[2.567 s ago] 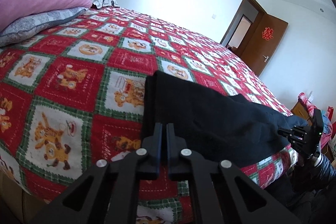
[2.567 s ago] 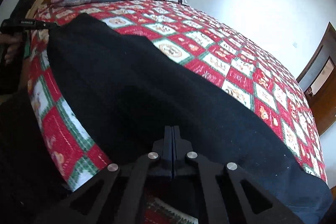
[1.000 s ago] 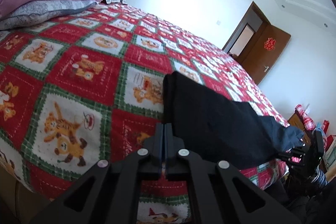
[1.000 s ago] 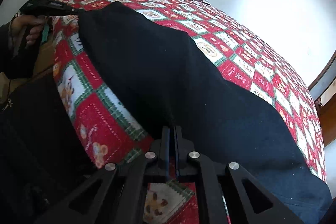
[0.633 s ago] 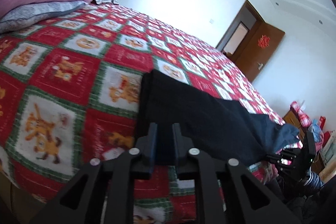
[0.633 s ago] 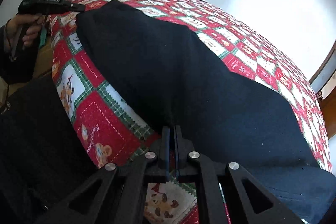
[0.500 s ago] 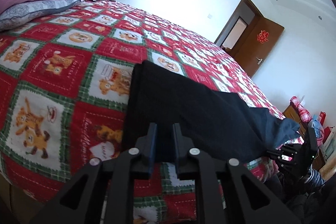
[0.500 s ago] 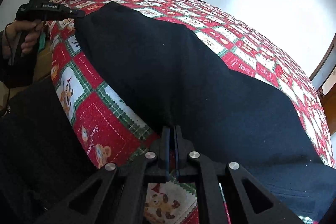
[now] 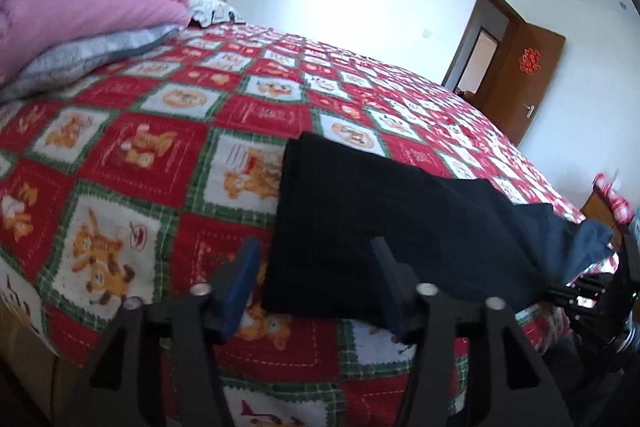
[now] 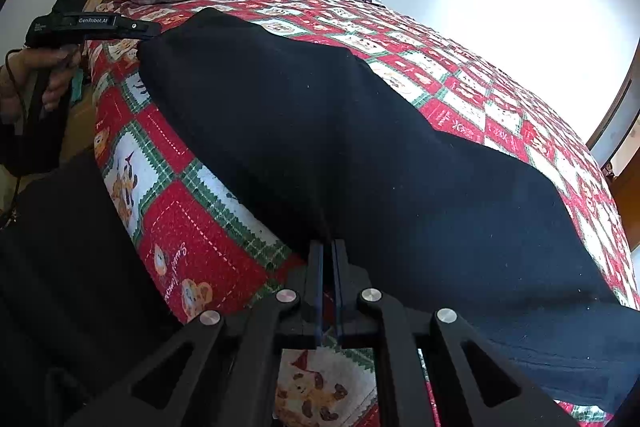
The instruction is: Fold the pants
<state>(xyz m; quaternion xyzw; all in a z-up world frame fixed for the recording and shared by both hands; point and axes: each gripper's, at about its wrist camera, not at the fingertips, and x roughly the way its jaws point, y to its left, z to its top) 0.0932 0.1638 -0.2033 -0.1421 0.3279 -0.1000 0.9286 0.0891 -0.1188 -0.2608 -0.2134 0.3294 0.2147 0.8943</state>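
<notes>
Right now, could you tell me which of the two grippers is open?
The left gripper: its fingers stand wide apart around the pants edge, while the right gripper is nearly closed.

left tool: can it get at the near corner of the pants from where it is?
Probably yes. The left tool is open, its fingers either side of the near corner of the black pants on the quilt; nothing lies between.

The pants [image 10: 360, 155] were matt black knit cloth with a faint nap. The bedspread [image 9: 132, 163] was quilted printed cotton, stitched and slightly puckered. The left gripper [image 9: 316, 279] was matt black plastic with bright metal screw heads. The pink duvet [image 9: 80, 3] looked soft and plush, the door [image 9: 532, 75] semi-gloss varnished wood.
</notes>
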